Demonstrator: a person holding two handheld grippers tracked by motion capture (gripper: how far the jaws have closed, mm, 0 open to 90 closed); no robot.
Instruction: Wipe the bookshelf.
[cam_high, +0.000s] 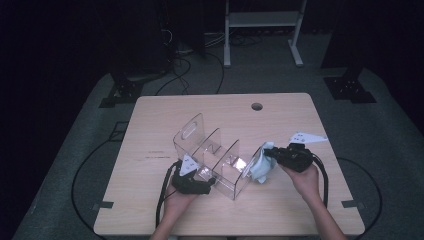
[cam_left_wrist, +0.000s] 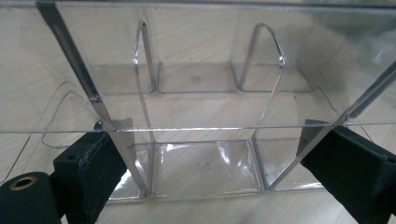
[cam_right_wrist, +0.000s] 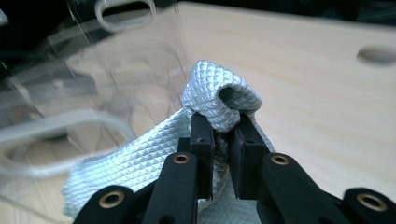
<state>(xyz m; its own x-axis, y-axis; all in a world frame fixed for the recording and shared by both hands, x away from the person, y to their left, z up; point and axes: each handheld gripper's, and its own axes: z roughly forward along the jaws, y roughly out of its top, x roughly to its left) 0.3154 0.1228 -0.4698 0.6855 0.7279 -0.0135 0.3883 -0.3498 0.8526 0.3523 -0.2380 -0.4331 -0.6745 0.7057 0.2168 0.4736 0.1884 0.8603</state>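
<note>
I can read no words or labels on anything here. From the high view I see my left gripper at the near end of the clear plastic rack, which stands in the middle of the light wood worktop. My right gripper is at the rack's right side with a pale blue cloth bunched at its tip, and the cloth is touching or just beside the rack's right wall; I cannot tell which. The worktop has a round hole near its far edge. The left gripper view looks right through the rack: I can see its see-through walls and the dividers inside, with the wood showing under them. There the two black fingers stand wide apart, one on each side of the rack's near end, and they seem to press on its outer walls. The right gripper view shows the cloth up close, with a tiny diamond pattern on it. The fingers are squeezed tight on a fold of it, and the fold loops up over their tips. The rack is a blur on the left of that view.
</note>
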